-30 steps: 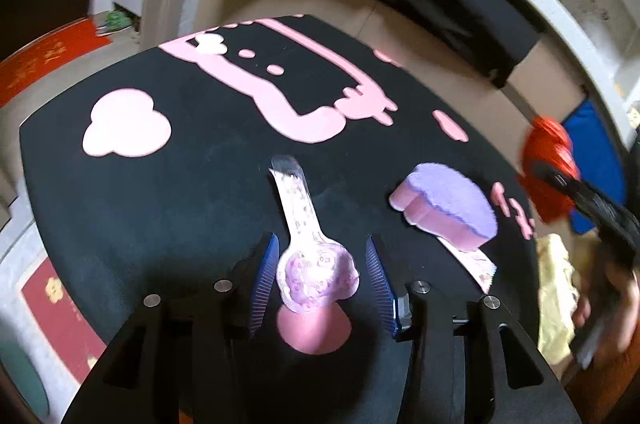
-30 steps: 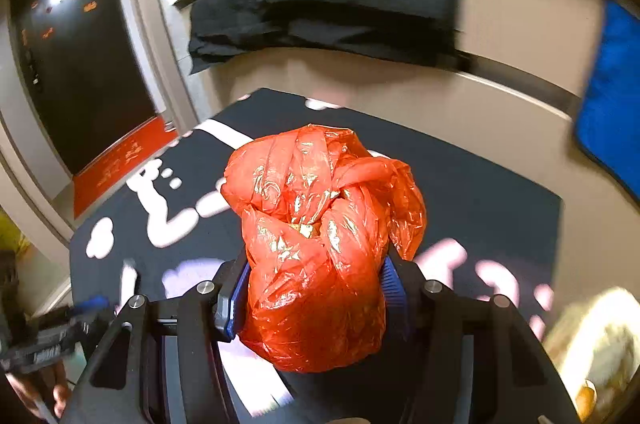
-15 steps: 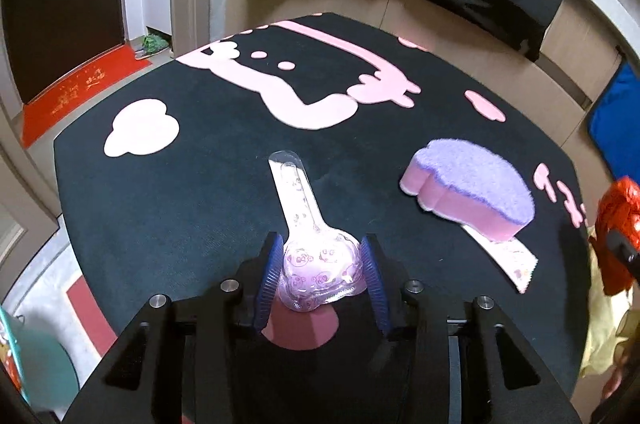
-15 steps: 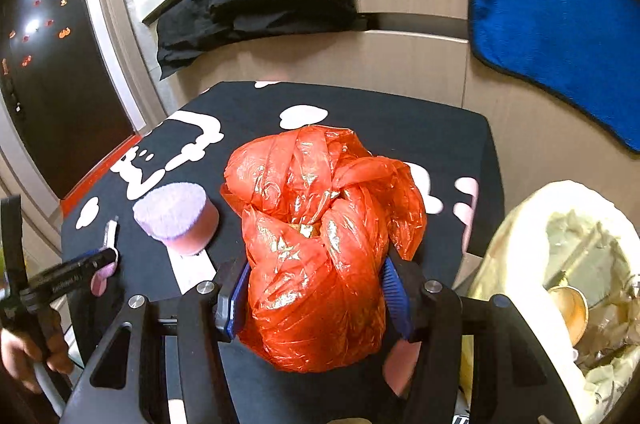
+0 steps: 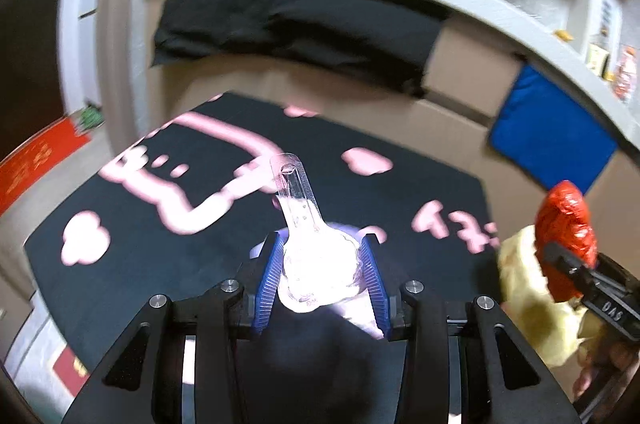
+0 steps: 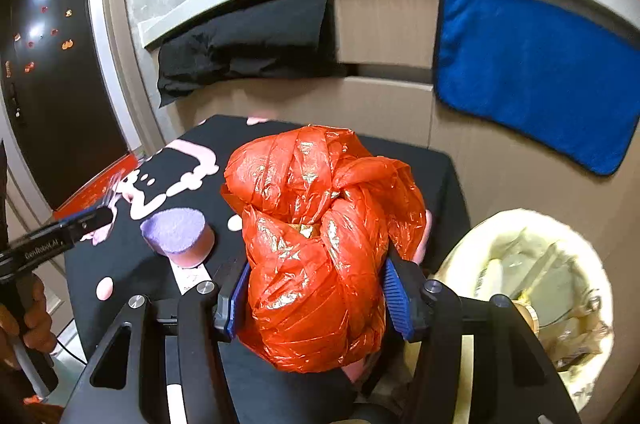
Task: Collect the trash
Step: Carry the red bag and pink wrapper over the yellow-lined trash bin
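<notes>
Left wrist: plastic wrapper now lifted, gripped

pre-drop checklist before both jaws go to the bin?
1. Right gripper jaws clamped on the red bag: ok.
2. Left gripper jaws, which have just been closing, clamped on the clear plastic wrapper, lifted off the black tablecloth: ok.
3. Bin open, beside the table's right edge: ok.
4. Room in the bin for both items: cannot tell; trash is already inside.
5. Red bag over the bin opening: not ok; it is above the table edge, left of the bin.
6. Table cleared: not ok; the purple sponge and a flat wrapper under it remain.
</notes>
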A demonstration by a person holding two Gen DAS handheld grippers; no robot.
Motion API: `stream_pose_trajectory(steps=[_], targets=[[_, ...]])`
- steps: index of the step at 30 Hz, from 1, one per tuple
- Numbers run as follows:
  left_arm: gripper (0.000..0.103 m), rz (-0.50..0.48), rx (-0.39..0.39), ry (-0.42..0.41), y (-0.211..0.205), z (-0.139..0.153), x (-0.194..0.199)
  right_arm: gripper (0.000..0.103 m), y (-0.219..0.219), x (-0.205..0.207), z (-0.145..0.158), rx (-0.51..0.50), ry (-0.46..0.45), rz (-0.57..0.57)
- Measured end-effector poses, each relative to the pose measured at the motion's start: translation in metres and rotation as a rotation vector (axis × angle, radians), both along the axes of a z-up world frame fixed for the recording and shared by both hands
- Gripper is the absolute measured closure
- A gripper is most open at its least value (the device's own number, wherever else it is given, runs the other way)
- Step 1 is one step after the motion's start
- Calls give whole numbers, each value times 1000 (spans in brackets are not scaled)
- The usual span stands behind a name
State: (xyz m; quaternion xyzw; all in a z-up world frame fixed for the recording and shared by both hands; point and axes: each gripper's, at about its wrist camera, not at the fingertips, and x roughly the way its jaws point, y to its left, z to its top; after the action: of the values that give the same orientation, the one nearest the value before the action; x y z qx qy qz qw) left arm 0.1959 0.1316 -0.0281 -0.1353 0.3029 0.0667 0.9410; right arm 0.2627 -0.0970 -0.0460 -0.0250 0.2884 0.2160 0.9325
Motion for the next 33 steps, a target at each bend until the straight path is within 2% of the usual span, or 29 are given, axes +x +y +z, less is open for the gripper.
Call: stream_pose_trajectory(steps=[12, 18, 22, 27, 31, 33], targets=[[62, -246, 49, -167, -92, 66, 24, 50, -59, -23, 53, -15, -124, -112], [62, -394, 74, -223, -148, 94, 37, 50, -99, -35, 70, 3, -163, -186], [61, -444, 112, -274, -182, 109, 47, 50, -123, -32, 75, 1, -165, -224], [61, -492, 88, -267, -209, 104, 62, 50, -149, -25, 76, 31, -169, -265], [61, -524, 94, -265, -226, 89, 70, 50, -166, -23, 74, 37, -171, -294], [61, -545, 70, -243, -231, 80, 75, 50, -174, -22, 73, 47, -170, -306]])
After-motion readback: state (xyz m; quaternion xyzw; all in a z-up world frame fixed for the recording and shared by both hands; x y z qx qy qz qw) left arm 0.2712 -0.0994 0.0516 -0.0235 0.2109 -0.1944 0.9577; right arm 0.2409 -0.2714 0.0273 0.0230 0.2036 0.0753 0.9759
